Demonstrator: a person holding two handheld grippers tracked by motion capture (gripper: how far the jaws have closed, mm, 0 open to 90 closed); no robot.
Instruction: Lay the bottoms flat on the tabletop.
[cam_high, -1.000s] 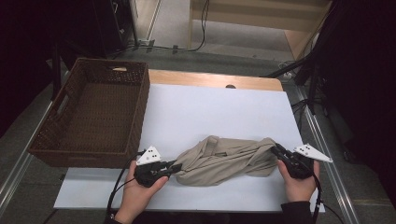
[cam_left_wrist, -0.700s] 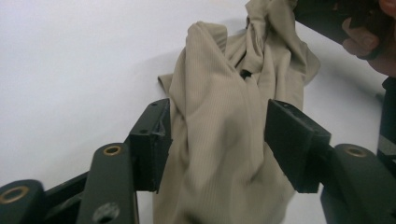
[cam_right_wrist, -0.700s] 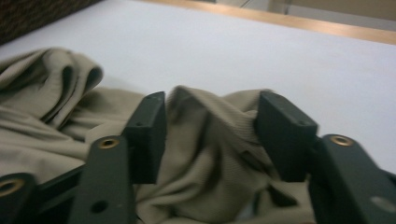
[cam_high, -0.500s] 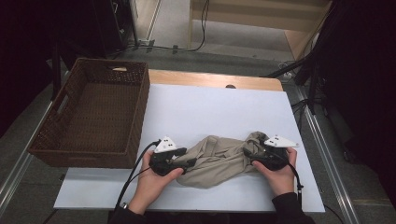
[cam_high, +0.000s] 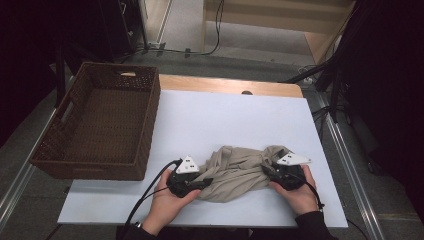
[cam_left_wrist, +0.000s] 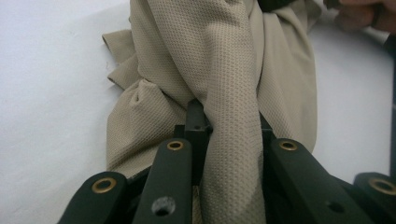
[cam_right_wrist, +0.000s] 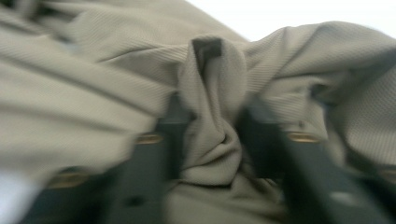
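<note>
Both claws have just been closing: left claw (cam_high: 202, 183) pinches the beige cloth (cam_high: 237, 170) at one end, right claw (cam_high: 267, 170) the other, bunched on the white surface (cam_high: 225, 120).

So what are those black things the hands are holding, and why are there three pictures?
A person holds a squeezing tool, called a gripper, in each hand: the left gripper and the right gripper. One camera looks down from above; the two other pictures come from small cameras riding on each gripper. On the white table lie a crumpled beige cloth and a brown woven basket. Both grippers have just been closing, each with a bunch of the cloth pinched between its black jaws, one at each end.
</note>
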